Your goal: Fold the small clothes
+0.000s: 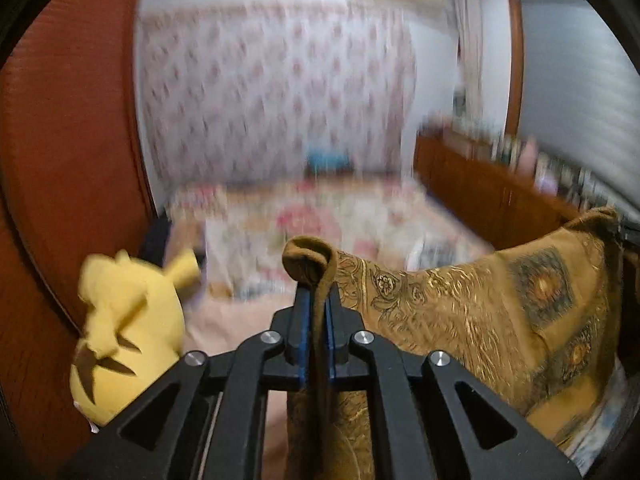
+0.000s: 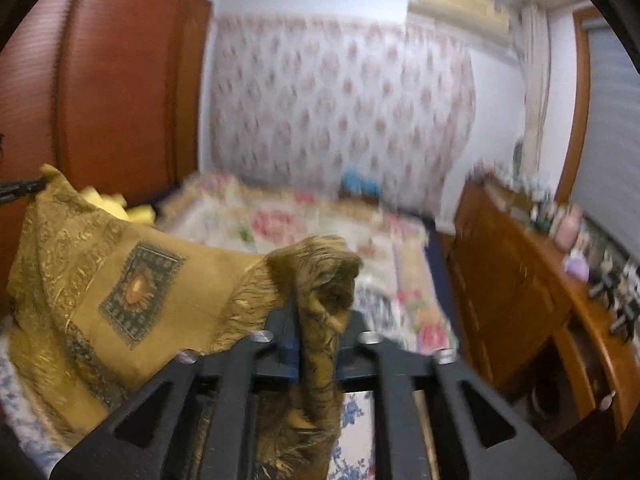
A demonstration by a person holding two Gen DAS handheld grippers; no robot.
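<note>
A mustard-gold patterned cloth [image 1: 480, 312] with dark square motifs hangs stretched in the air between my two grippers. My left gripper [image 1: 316, 300] is shut on one corner of it; the cloth bunches above the fingertips and trails down between them. The cloth runs right to its far corner, held by the other gripper's tip [image 1: 624, 232]. In the right wrist view my right gripper [image 2: 316, 312] is shut on the other bunched corner, and the cloth [image 2: 132, 288] spreads left to the left gripper's tip [image 2: 20, 188]. Both views are motion-blurred.
A floral-covered bed [image 2: 320, 224] lies ahead below the cloth. A yellow plush toy [image 1: 124, 332] sits at the left by a red-brown wardrobe [image 1: 68, 140]. A wooden dresser [image 2: 520, 292] with small items stands on the right. A floral curtain [image 2: 340, 100] hangs behind.
</note>
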